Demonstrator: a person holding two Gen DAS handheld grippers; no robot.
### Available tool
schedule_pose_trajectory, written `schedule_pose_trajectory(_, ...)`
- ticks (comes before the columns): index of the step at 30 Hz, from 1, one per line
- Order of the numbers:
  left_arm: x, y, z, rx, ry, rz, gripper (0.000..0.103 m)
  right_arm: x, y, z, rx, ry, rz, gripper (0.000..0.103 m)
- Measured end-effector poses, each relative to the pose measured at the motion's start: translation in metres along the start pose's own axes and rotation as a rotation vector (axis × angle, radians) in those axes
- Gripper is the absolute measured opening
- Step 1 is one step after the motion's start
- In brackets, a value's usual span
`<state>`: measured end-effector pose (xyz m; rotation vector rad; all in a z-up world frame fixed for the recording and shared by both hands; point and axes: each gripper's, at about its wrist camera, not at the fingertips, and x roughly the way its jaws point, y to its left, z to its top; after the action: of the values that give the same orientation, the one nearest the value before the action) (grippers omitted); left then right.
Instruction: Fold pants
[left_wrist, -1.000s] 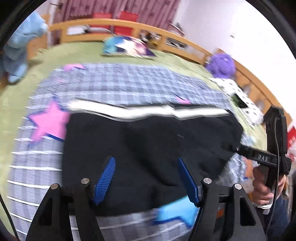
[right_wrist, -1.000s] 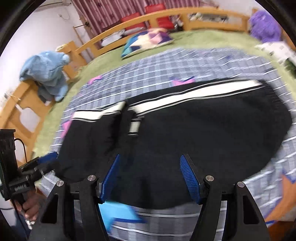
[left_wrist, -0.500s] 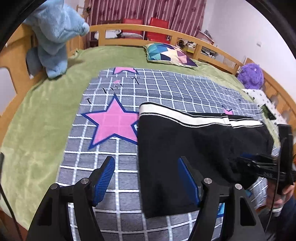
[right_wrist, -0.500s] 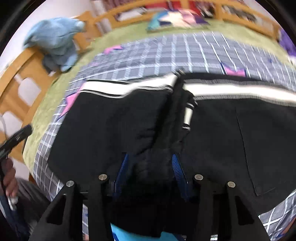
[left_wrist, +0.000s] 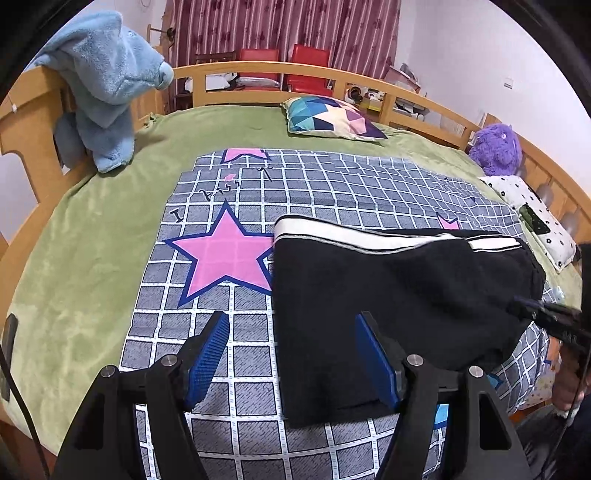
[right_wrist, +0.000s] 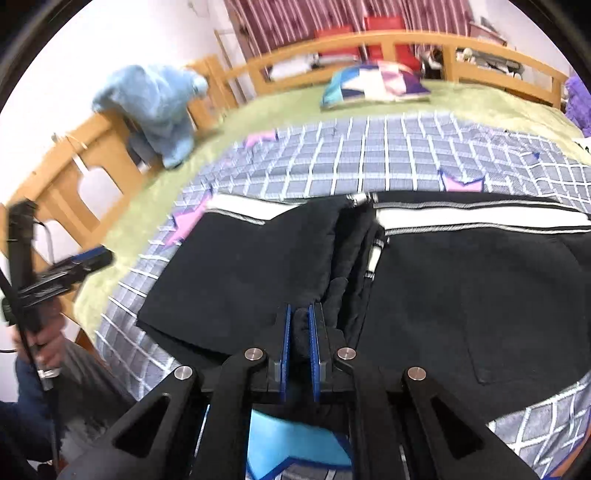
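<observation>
Now, black pants (right_wrist: 461, 280) flat on the bed (left_wrist: 85, 258), right gripper (right_wrist: 300, 332) jaws just closing, pinching a fabric fold, left gripper (left_wrist: 291, 354) jaws open over the leg edge.

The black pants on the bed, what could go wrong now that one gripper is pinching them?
1. The right hand-held gripper is shut on only a small bunched bit of the black pants, so the cloth might slip out if it is pulled.
2. The left hand-held gripper is open and holds nothing, so lifting with one side alone could make a crooked fold.
3. Dragging might rumple the checked blanket underneath.
</observation>
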<state>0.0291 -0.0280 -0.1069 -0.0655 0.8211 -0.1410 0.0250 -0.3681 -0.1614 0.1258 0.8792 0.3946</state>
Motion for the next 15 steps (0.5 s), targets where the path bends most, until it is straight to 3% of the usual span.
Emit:
schedule_pose_trajectory(1, 0.001, 0.001, 0.0, -0.003, 0.006, 0.001, 0.068, -0.003, 0.002, -0.005, -0.006, 0.007, -0.006, 0.009)
schedule_pose_trajectory(6, 0.005, 0.005, -0.001, -0.02, 0.034, 0.022, 0.068, 0.044, -0.002, -0.031, -0.005, 0.246, -0.09, 0.012)
schedule_pose_trajectory(7, 0.005, 0.006, 0.0, -0.026, 0.034, 0.024, 0.068, 0.044, -0.001, -0.03, -0.014, 0.241, -0.088, 0.016)
schedule_pose_trajectory(8, 0.005, 0.008, 0.001, -0.034, 0.036, 0.023, 0.068, 0.038, -0.002, -0.026, -0.014, 0.215, -0.078, 0.028)
schedule_pose_trajectory(10, 0.007, 0.012, 0.002, -0.052, 0.045, 0.021, 0.068, 0.027, -0.005, -0.014, 0.021, 0.147, -0.043, 0.063)
schedule_pose_trajectory(12, 0.013, 0.015, 0.004, -0.074, 0.064, 0.013, 0.068, 0.029, -0.009, 0.005, 0.055, 0.108, -0.047, 0.064)
schedule_pose_trajectory(15, 0.02, 0.015, 0.005, -0.082, 0.085, 0.009, 0.068, 0.065, -0.016, 0.035, 0.108, 0.167, -0.109, 0.065)
